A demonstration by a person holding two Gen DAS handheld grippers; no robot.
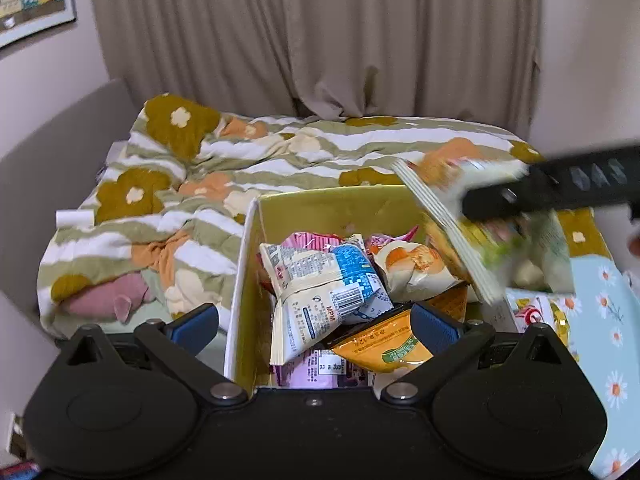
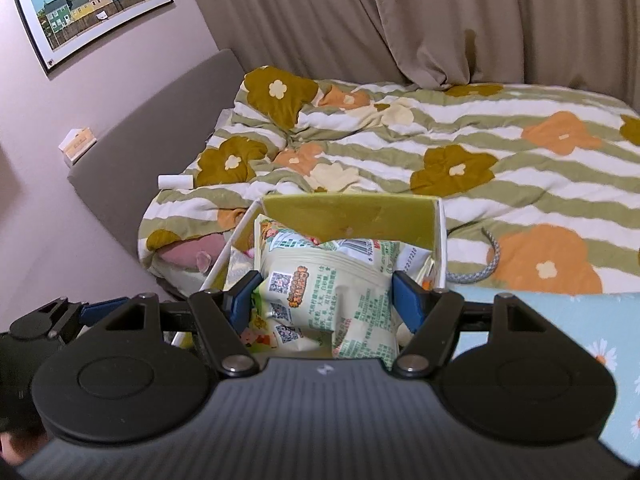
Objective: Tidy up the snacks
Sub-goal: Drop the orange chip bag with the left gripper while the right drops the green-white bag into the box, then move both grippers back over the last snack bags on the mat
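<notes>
A yellow-lined box (image 1: 340,204) stands on the bed and holds several snack packets, among them a white and blue packet (image 1: 320,280) and an orange packet (image 1: 380,344). My left gripper (image 1: 316,326) is open and empty over the box's near edge. My right gripper (image 2: 324,304) is shut on a pale green snack packet (image 2: 328,304) and holds it over the box (image 2: 352,212). In the left wrist view the right gripper (image 1: 560,188) and its green packet (image 1: 500,240) show blurred at the box's right side.
A flowered striped quilt (image 2: 440,140) covers the bed. A light blue daisy-print surface (image 1: 608,320) lies to the right of the box. A pink soft toy (image 1: 108,300) lies left of the box. A grey cord (image 2: 480,268) lies on the quilt. Curtains hang behind.
</notes>
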